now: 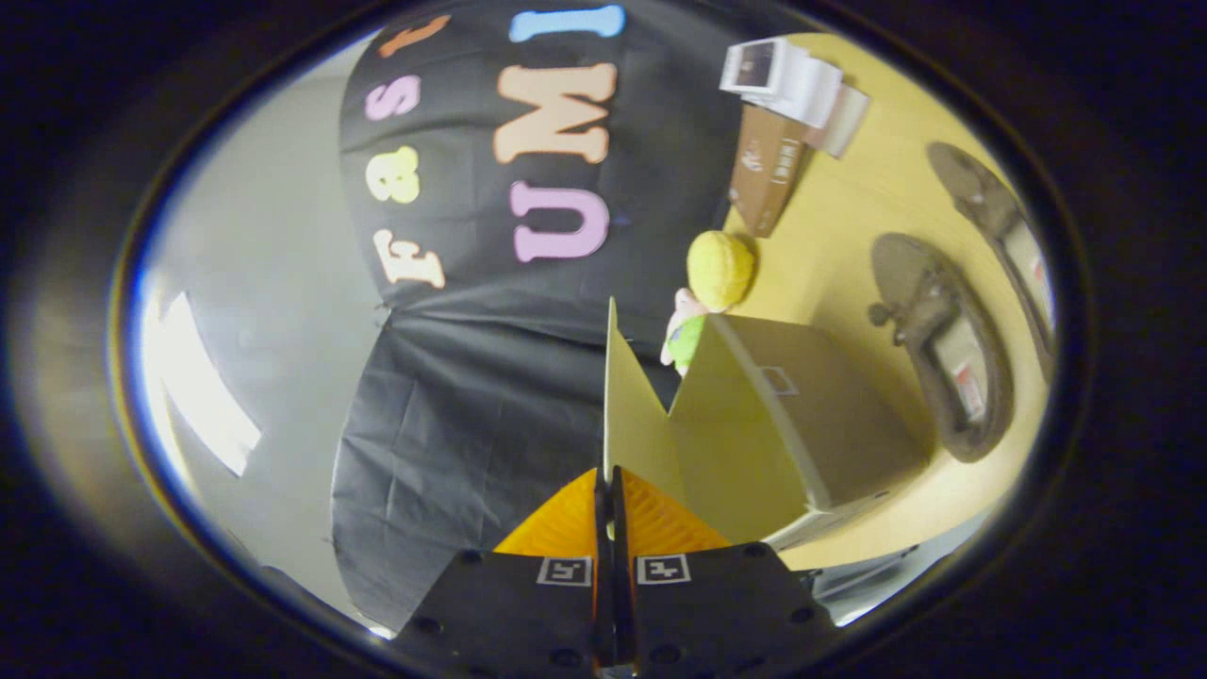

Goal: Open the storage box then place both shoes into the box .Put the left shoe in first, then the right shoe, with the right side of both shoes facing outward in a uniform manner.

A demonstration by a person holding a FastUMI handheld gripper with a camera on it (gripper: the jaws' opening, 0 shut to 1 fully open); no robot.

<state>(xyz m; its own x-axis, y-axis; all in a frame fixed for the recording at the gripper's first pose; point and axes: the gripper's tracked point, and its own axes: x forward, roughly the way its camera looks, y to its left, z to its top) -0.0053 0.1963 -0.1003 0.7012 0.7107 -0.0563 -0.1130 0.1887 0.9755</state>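
Gripper view: gripper [608, 490] pinched onto box flap [630, 405] edge; storage box [811, 415] open, two shoes [943, 349] beyond.

Two shoes [943, 349] [1000, 222], one storage box [811, 415], one plush toy [712, 292], one brown carton [766, 170], two orange fingers [561, 519].

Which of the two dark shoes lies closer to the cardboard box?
The shoe right beside the storage box; the other shoe lies beyond it. The gripper pinches the box's flap.
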